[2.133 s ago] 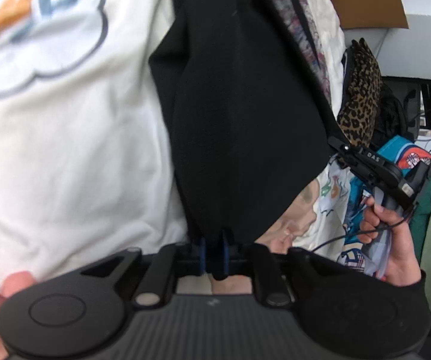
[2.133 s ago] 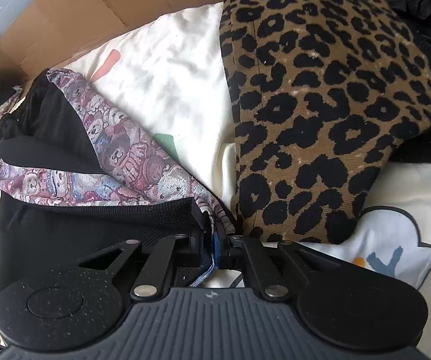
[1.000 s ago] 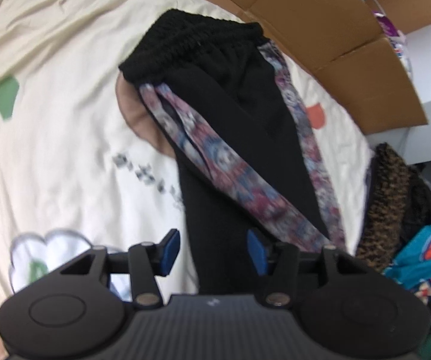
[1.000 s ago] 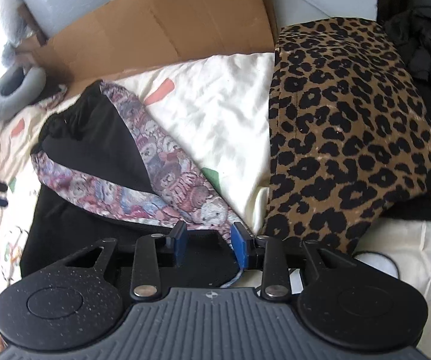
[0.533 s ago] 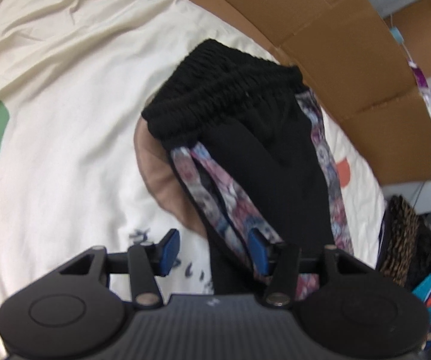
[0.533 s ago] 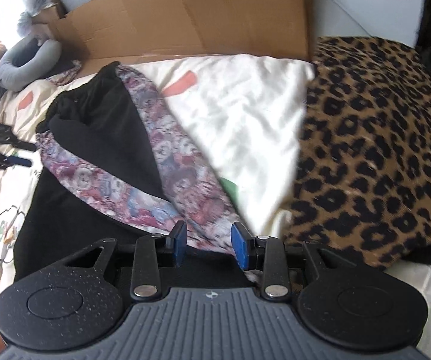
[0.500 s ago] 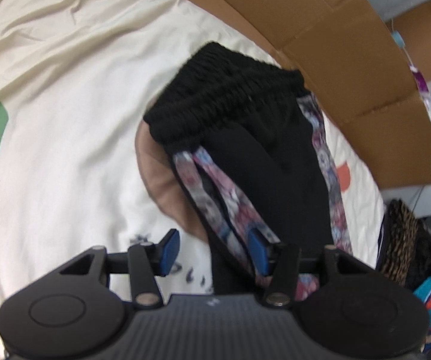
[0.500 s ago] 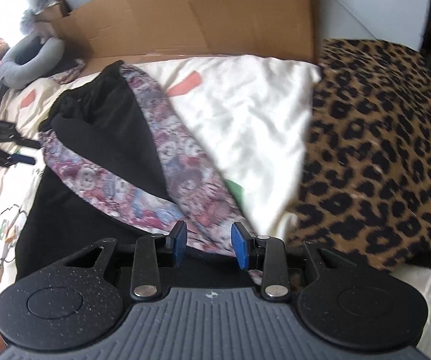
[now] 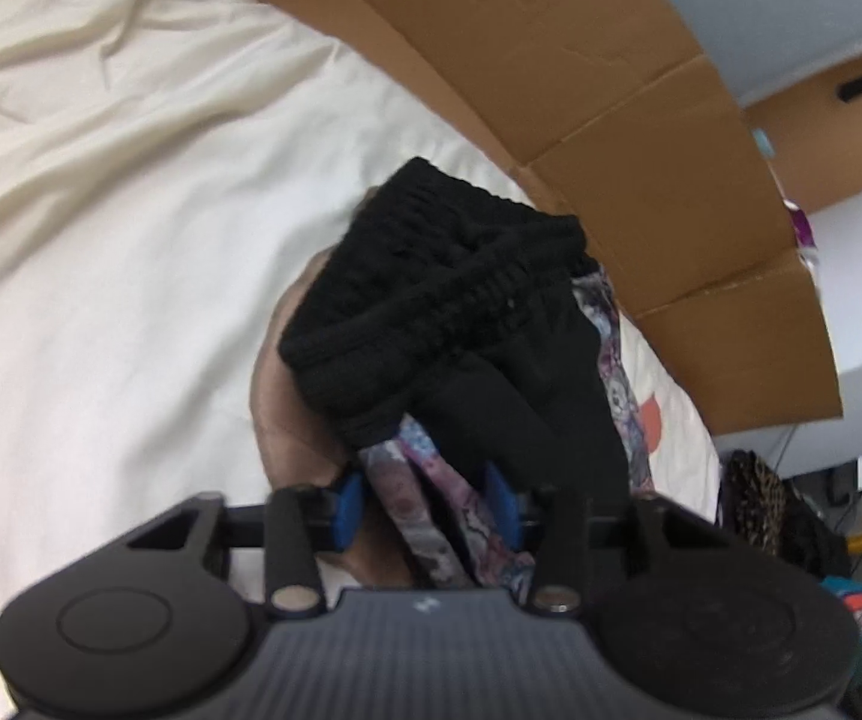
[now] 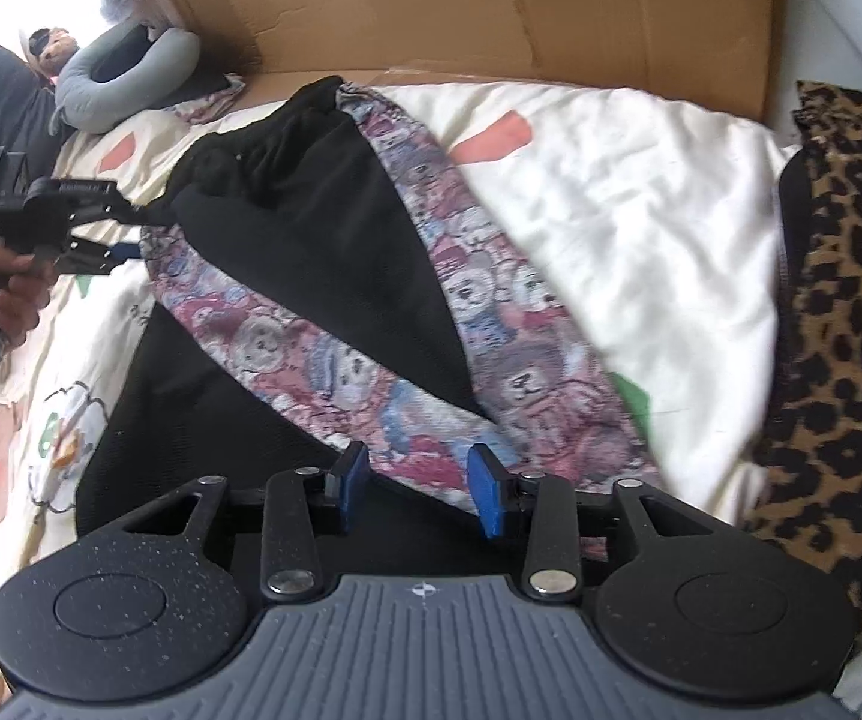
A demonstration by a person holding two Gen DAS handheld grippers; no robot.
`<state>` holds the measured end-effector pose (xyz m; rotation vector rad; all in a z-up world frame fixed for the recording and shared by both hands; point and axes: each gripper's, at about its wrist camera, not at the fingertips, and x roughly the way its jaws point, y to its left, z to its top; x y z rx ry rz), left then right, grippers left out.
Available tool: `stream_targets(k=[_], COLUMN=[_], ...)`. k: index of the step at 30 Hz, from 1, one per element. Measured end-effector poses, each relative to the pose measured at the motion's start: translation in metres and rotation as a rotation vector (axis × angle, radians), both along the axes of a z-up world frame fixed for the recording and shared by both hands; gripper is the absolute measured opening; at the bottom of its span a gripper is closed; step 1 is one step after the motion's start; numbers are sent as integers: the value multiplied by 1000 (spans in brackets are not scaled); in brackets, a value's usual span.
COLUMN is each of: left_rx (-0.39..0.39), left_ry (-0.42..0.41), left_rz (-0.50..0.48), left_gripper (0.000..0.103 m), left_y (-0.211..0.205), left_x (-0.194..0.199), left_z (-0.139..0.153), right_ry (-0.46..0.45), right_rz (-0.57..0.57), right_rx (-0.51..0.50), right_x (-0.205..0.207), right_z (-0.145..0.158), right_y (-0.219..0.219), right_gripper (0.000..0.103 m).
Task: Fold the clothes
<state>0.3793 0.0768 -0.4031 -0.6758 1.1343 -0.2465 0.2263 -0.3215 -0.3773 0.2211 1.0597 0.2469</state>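
1. Work surface: a cream bedsheet (image 10: 640,192) printed with coloured shapes and cartoon figures. Flattened cardboard (image 10: 490,6) stands along its far edge.
2. Task item: black trousers (image 10: 323,240) with side stripes (image 10: 490,276) printed with teddy bears. The garment lies on the sheet, folded over itself, so the two stripes converge toward the near end.
3. Waistband: the elastic waistband (image 9: 431,294) is bunched at the far end of the garment, near the cardboard.
4. Left gripper (image 9: 425,501): jaws are parted. The blue pads (image 9: 350,504) straddle the striped edge of the trousers just below the waistband. Fabric lies between the pads; neither pad is seen pressing on it.
5. Right wrist view of the same tool: the left gripper (image 10: 125,234) reaches in from the left side, its tips at the waistband corner, the handle held by the person's left hand (image 10: 11,294).
6. Right gripper (image 10: 419,489): jaws are parted and hold nothing. The tool sits above the near end of the trousers, where the stripes meet.
7. Adjacent items: a leopard-print garment (image 10: 838,312) lies to the right of the trousers, apart from them. A grey neck pillow (image 10: 131,78) lies at the far left.
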Motion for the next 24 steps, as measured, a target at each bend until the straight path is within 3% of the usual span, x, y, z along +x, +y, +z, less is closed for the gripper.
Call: stream_targets(k=[1, 4, 6, 11, 24], left_rx=[5, 26, 42, 96, 171], left_ry=[9, 38, 57, 90, 34], left_rz=[-16, -45, -58, -85, -140], left_gripper=[16, 12, 12, 10, 8], left_y=[-2, -9, -13, -28, -71], left_x=[3, 12, 19, 38, 84], left_z=[2, 13, 21, 46, 92], right_ry=[2, -18, -57, -76, -85], right_rz=[5, 53, 59, 62, -115], right_rx=[3, -18, -37, -13, -86], right_x=[0, -4, -8, -21, -60], right_z=[0, 6, 10, 12, 2], right_y=[1, 4, 3, -9, -55], right_gripper=[49, 51, 63, 63, 63])
